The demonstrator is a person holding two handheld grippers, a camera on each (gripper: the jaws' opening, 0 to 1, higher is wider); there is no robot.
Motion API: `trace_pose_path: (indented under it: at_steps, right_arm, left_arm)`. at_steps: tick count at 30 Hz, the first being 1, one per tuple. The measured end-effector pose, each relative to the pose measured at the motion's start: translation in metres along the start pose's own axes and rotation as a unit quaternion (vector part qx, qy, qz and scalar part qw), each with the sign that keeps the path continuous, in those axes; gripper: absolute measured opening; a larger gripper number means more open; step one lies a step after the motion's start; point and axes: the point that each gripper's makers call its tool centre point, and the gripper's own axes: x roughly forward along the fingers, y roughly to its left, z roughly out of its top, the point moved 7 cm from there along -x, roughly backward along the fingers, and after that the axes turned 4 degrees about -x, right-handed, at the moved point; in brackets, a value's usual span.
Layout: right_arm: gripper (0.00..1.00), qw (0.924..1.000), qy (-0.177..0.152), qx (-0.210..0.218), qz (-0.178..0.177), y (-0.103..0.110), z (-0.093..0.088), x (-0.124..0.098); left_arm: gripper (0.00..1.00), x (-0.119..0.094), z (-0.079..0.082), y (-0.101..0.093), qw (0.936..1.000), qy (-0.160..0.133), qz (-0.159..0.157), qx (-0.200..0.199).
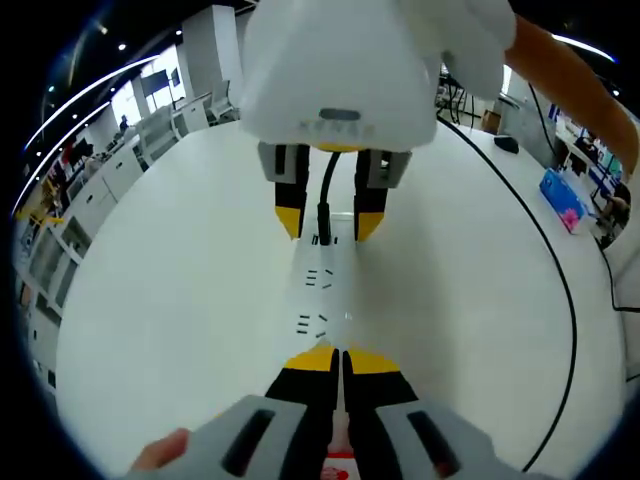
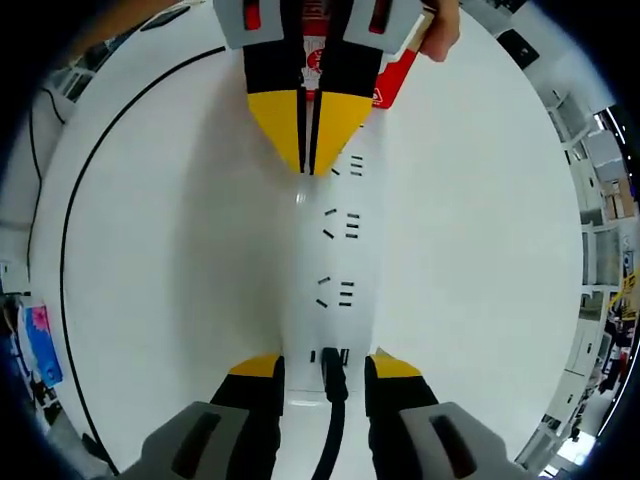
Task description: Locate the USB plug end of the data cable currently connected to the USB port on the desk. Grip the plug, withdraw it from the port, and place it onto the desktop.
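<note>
A white power strip [image 1: 322,298] lies along the white desk, with several socket slots. A black USB plug [image 2: 333,372] sits in the port at the strip's end, and its black cable runs back between my right jaws. My right gripper [image 2: 326,366] is open, one yellow tip on each side of the plug, with a gap to each. The left gripper view shows this right gripper [image 1: 329,222] straddling the plug [image 1: 323,218] from above. My left gripper [image 1: 341,354] is shut, its tips resting on the strip's other end [image 2: 335,262], where the left gripper [image 2: 310,160] points down.
A long black cable [image 1: 563,275] curves across the desk [image 2: 64,235]. A blue packet [image 1: 562,198] lies near the desk's edge. A red and white label [image 2: 393,82] and a hand [image 2: 441,30] show behind the left gripper. Office desks stand beyond.
</note>
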Motion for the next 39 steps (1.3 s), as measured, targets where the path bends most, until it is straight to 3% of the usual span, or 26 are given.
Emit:
trace_pose_path:
  at_steps: [39]
  right_arm:
    - [0.22, 1.0000, 0.005, -0.007, 0.000, -0.0002, 0.0071, -0.0017]
  left_arm:
    - [0.03, -0.0003, -0.0003, 0.0022, 1.0000, 0.000, -0.001, 0.000]
